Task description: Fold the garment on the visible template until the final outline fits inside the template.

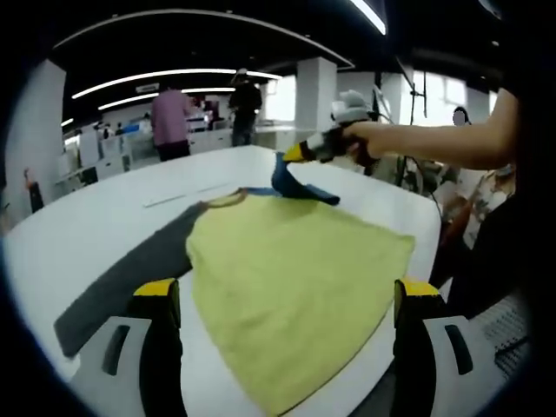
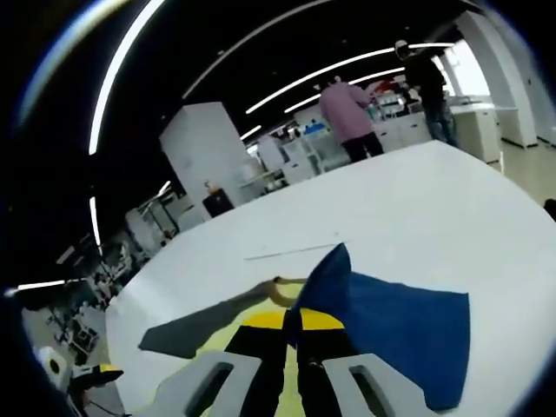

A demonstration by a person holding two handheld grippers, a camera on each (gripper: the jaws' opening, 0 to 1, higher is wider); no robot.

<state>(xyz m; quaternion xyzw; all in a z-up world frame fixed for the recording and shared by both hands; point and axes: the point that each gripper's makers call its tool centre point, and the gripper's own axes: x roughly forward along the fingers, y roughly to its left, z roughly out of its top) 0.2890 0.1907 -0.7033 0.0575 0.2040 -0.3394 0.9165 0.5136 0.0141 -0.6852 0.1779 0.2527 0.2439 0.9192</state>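
Note:
A yellow shirt lies flat on the white table, with a grey sleeve stretched out to the left. Its blue sleeve at the far side is lifted off the table, pinched by my right gripper, which a hand holds. In the right gripper view that gripper is shut on the raised peak of the blue sleeve, with the grey sleeve and the collar beyond. My left gripper hovers over the yellow body, jaws wide open and empty.
A thin pale strip lies on the table beyond the shirt, also in the right gripper view as a strip. Two people stand past the table's far edge among desks. The person's arm reaches in from the right.

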